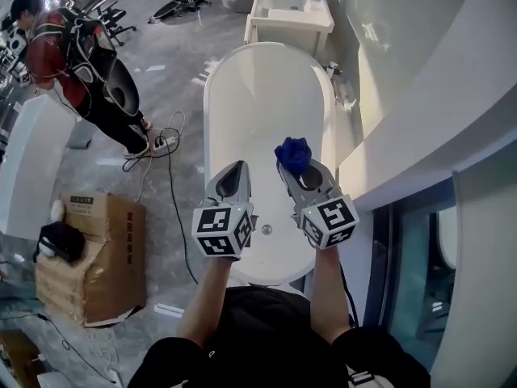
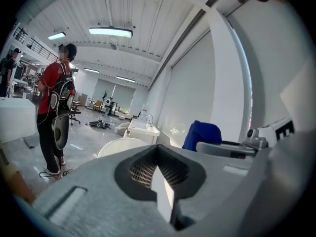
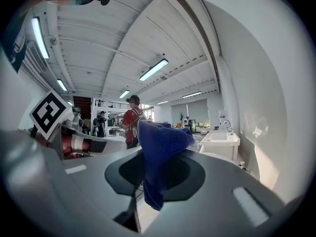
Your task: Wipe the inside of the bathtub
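your right claw (image 1: 299,173) is clenched on the blue cloth (image 1: 292,155), which bunches up past its tips. your left claw (image 1: 236,170) is pinched together with nothing in it. both hang above the 6 o'clock end of the bathtub (image 1: 262,95), with the cloth toward its 3 o'clock wall and, as far as i can tell, not touching it. by my reading the wiping is not yet started, so the whole inside is left.

open bathtub (image 1: 242,95) basin ahead
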A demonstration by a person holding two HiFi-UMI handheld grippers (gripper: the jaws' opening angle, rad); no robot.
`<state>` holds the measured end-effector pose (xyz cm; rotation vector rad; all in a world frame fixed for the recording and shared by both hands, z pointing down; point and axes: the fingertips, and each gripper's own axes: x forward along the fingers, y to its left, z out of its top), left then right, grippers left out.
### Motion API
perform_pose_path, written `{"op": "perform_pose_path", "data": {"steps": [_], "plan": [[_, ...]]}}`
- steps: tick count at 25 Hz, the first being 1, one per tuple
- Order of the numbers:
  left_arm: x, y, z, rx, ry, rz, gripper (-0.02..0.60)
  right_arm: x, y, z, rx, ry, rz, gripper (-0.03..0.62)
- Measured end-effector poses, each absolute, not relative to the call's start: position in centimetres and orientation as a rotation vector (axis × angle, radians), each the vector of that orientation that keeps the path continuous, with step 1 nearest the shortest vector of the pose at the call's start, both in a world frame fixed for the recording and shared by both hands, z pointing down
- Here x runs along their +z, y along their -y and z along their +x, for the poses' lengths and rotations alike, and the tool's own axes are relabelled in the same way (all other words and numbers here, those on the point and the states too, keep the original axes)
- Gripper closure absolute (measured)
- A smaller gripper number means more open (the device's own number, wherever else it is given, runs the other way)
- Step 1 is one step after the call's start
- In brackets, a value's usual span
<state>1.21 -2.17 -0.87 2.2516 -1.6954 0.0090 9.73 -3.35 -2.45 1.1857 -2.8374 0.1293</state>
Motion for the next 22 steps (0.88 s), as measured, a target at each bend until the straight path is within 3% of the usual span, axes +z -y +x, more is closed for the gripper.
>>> {"op": "perform_pose_path", "data": {"steps": [9,22], "plan": [[-4.6,2.6,-1.4,0.033,1.816,2.402,0.580,-5.0,3.4,8.7,0.062,2.787,1.412,0.519],[-5.6,2.2,0.0,-0.003,1.748,2.479,0.580,-6.0,2.7,8.5,-0.017,2.757,1.472,0.520]]}}
